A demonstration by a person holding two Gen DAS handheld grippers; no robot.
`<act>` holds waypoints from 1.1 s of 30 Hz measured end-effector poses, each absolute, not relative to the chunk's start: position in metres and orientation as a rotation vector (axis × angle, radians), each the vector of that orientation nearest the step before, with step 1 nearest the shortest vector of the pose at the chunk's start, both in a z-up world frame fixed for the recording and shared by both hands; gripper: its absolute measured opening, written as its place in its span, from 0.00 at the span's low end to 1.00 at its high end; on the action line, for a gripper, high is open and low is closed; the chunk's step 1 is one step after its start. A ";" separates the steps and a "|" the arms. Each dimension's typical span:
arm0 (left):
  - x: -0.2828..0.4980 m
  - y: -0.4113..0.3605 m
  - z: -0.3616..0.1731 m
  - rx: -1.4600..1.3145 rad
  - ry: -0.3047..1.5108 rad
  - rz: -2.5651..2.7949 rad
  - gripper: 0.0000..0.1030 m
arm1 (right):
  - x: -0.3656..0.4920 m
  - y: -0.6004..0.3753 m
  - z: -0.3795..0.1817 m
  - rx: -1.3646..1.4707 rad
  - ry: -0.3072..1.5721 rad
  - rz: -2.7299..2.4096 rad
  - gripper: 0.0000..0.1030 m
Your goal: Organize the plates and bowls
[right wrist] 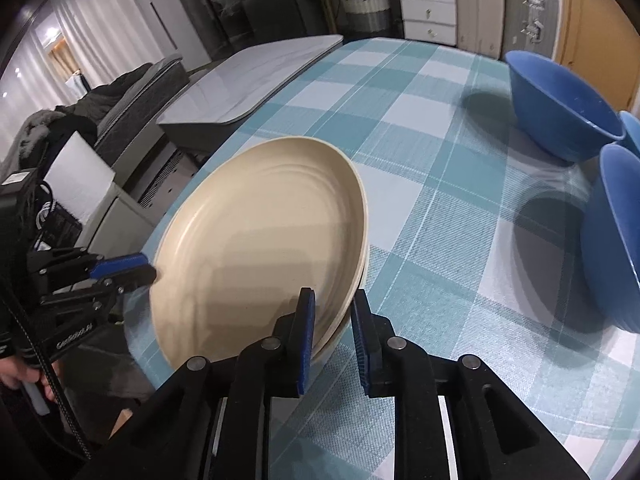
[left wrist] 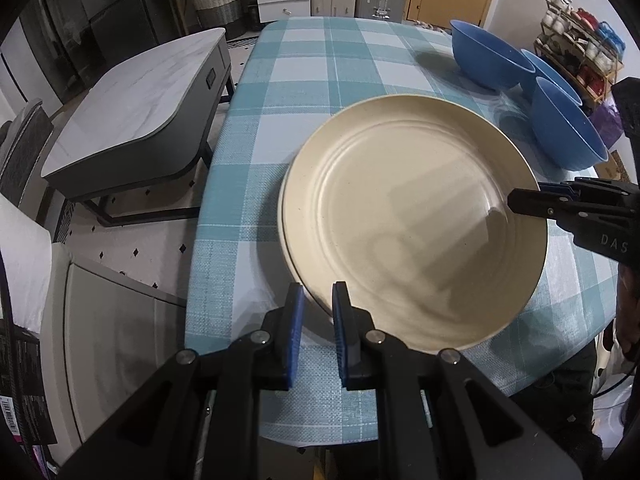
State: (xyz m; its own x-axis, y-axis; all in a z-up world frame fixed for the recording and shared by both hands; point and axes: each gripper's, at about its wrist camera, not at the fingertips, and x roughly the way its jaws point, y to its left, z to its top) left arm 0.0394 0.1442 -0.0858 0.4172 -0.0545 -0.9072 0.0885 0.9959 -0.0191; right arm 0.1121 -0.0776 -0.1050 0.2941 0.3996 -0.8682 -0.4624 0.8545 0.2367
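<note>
Cream plates [left wrist: 412,224] stacked, top rim pinched by left gripper [left wrist: 316,300] at 6 o'clock, right gripper [right wrist: 332,308] loosening — bowls [left wrist: 490,56] at 1 o'clock unnested.

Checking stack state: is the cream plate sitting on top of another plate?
Yes: a second plate rim shows just beneath the cream plate along its left edge.

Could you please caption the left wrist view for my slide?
Both grippers, left and right, at opposite rims of stacked cream plates.
</note>
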 end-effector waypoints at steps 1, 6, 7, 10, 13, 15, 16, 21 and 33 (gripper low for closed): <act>0.039 0.145 -0.085 0.032 1.135 -0.088 0.12 | 0.114 -0.079 -0.106 -0.055 1.147 0.583 0.17; 0.039 0.146 -0.086 0.026 1.135 -0.086 0.12 | 0.122 -0.079 -0.106 -0.043 1.177 0.607 0.17; 0.040 0.146 -0.087 0.025 1.137 -0.085 0.12 | 0.123 -0.079 -0.106 -0.041 1.183 0.611 0.17; 0.040 0.148 -0.087 0.020 1.137 -0.081 0.12 | 0.128 -0.081 -0.106 -0.031 1.198 0.642 0.17; 0.042 0.152 -0.088 0.008 1.138 -0.070 0.12 | 0.134 -0.088 -0.109 0.032 1.232 0.681 0.17; 0.042 0.152 -0.088 0.006 1.139 -0.070 0.12 | 0.138 -0.091 -0.110 0.058 1.252 0.693 0.16; 0.043 0.152 -0.088 0.006 1.138 -0.070 0.12 | 0.139 -0.090 -0.110 0.027 1.249 0.671 0.16; 0.045 0.150 -0.087 0.000 1.129 -0.071 0.13 | 0.129 -0.066 -0.109 -0.188 1.186 0.601 0.16; 0.053 0.157 -0.089 -0.034 1.114 -0.032 0.14 | 0.136 -0.077 -0.102 -0.101 1.120 0.585 0.16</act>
